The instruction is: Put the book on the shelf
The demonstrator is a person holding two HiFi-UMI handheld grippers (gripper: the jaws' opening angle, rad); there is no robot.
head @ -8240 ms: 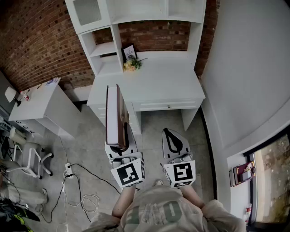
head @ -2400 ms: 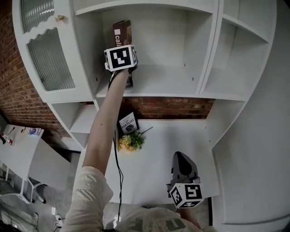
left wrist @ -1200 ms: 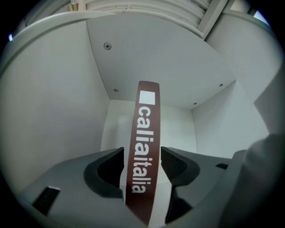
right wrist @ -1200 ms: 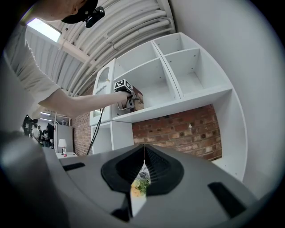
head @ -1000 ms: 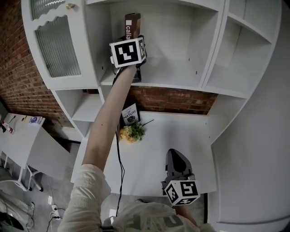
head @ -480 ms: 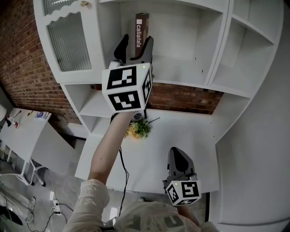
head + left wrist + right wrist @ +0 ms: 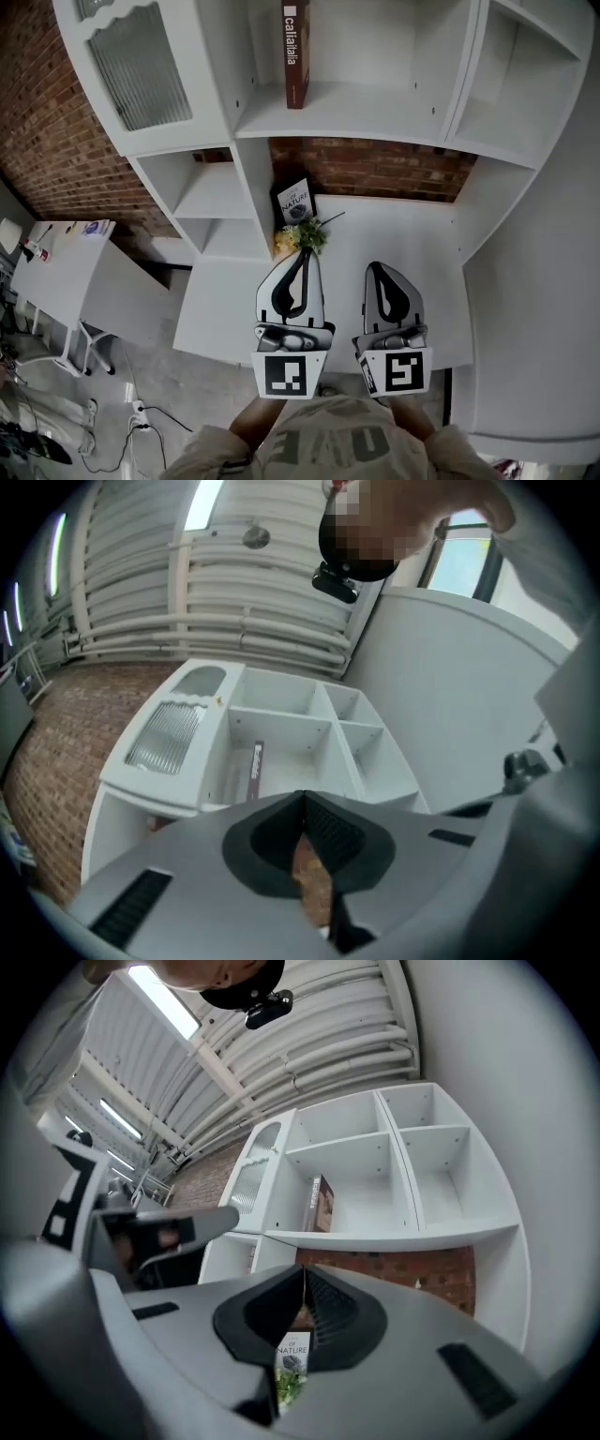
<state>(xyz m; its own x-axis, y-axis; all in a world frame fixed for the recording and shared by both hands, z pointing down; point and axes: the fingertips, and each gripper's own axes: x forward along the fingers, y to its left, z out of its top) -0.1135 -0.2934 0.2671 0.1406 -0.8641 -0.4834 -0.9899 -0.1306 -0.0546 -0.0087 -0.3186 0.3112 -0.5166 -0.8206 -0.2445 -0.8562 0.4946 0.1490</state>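
One dark red hardback book (image 7: pixel 295 52) stands upright on the white wooden shelf unit (image 7: pixel 375 98). It is in the wide middle compartment, toward that compartment's left side, with its spine facing the room. Neither gripper touches it, and both are well apart from it, low and near.

There are two hand-held grippers. The left gripper (image 7: pixel 306 253) and the right gripper (image 7: pixel 375 268) lie side by side over the near part of the one white desk (image 7: pixel 394 239). Both point away toward the far brick wall (image 7: pixel 375 169). Each has its marker cube at the near end, close to the person's chest. The left one reaches slightly farther than the right.

In the left gripper view, the left gripper (image 7: pixel 303 799) has its jaws closing right up, tips meeting, with nothing between them. The book (image 7: pixel 254 771) shows far off on the shelf. In the right gripper view, the right gripper (image 7: pixel 303 1274) also has its jaws pressed together and empty, and the book (image 7: pixel 319 1204) is well beyond them.

On the far side of the desk is one small printed card (image 7: pixel 295 202), propped against the wall. Just near it lies one bunch of yellow flowers with green leaves (image 7: pixel 300 236). The shelf unit has one ribbed-glass door (image 7: pixel 141 61) at its upper left. One separate white table (image 7: pixel 66 272) stands at the far left of the room.
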